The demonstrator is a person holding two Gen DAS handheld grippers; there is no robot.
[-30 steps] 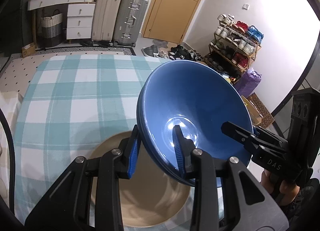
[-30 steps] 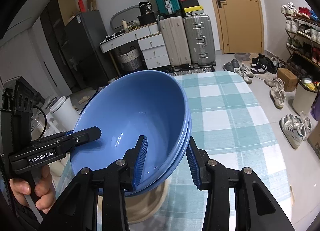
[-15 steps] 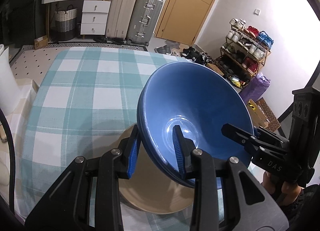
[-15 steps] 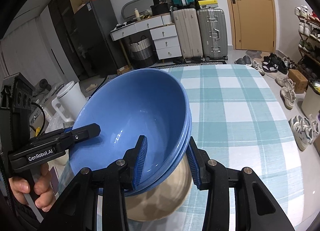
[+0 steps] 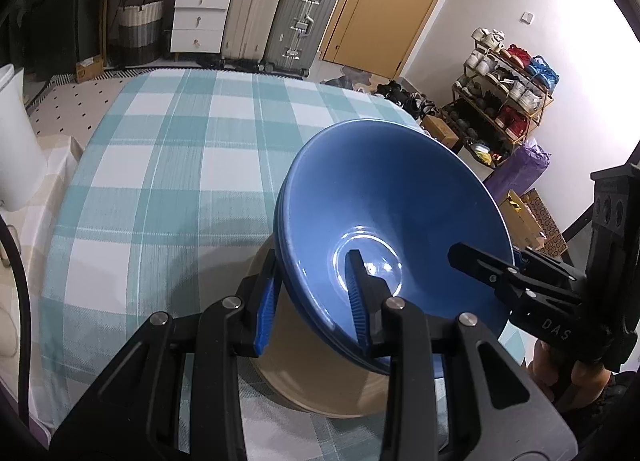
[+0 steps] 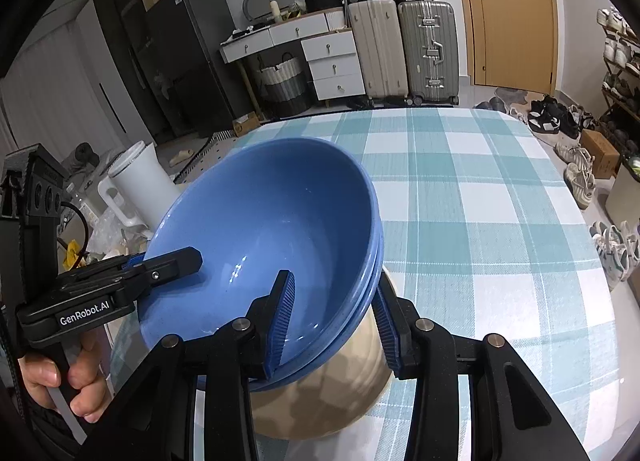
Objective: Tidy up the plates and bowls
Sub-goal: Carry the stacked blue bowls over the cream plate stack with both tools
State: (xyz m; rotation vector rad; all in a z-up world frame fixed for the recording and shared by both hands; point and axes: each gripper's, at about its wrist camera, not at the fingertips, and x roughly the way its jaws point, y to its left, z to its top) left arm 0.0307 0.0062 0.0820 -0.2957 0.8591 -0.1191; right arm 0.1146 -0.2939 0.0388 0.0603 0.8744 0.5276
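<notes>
Together we hold a stack of glossy blue ceramic bowls (image 5: 384,221), nested so only their rims show apart, tilted and raised just above a round beige plate (image 6: 320,397) on the teal-and-white checked tablecloth (image 5: 168,165). Our left gripper (image 5: 312,301) is clamped on the stack's rim, one pad inside the top bowl, one under the stack. Our right gripper (image 6: 332,321) pinches the opposite rim likewise. Nothing lies in the top bowl; the plate sits beneath the stack
</notes>
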